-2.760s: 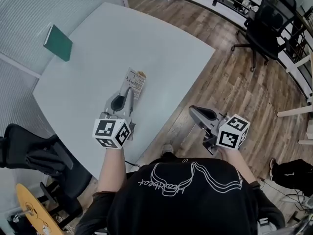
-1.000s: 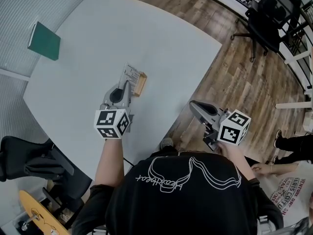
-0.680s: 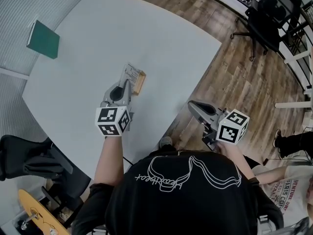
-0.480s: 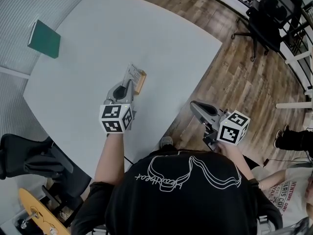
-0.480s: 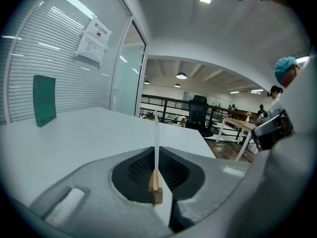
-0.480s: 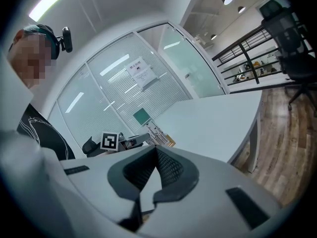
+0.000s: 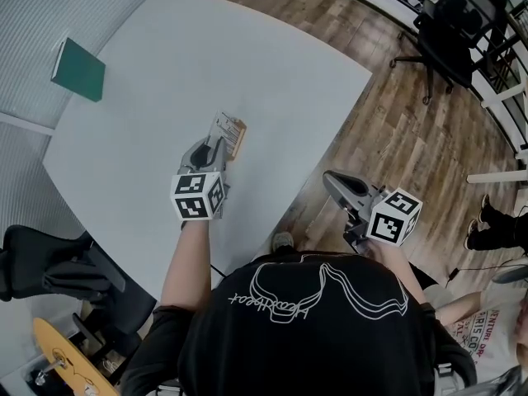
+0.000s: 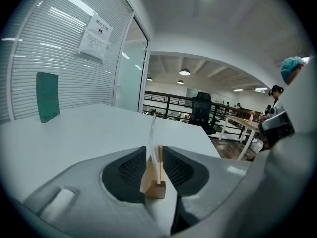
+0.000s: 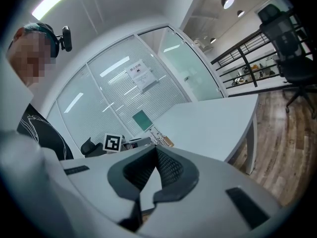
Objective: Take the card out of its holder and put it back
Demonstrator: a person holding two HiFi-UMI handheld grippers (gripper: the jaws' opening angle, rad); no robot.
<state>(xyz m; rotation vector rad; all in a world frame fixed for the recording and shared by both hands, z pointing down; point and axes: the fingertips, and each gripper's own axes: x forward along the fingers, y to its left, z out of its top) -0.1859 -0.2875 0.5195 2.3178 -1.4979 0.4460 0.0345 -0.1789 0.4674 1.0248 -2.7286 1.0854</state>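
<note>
A white printed card [image 7: 223,127] stands upright in its small wooden holder [image 7: 238,137] near the middle of the pale table [image 7: 206,56]. My left gripper [image 7: 217,143] is at the card from the near side. In the left gripper view the card's thin edge [image 8: 150,142] rises from the holder [image 8: 154,183] between the jaws of the left gripper [image 8: 154,149]. The jaws are opening and a narrow gap shows on each side of the card. My right gripper [image 7: 327,177] hangs off the table's edge over the floor, shut and empty. From the right gripper [image 9: 155,148], the card [image 9: 157,134] shows far off.
A green book [image 7: 78,69] lies at the table's far left corner. A black office chair [image 7: 450,35] stands on the wood floor at the far right. Another black chair [image 7: 49,262] sits close by the table's near left edge.
My left gripper has edged forward and slightly right, closer over the card and holder. The right gripper has hardly moved.
</note>
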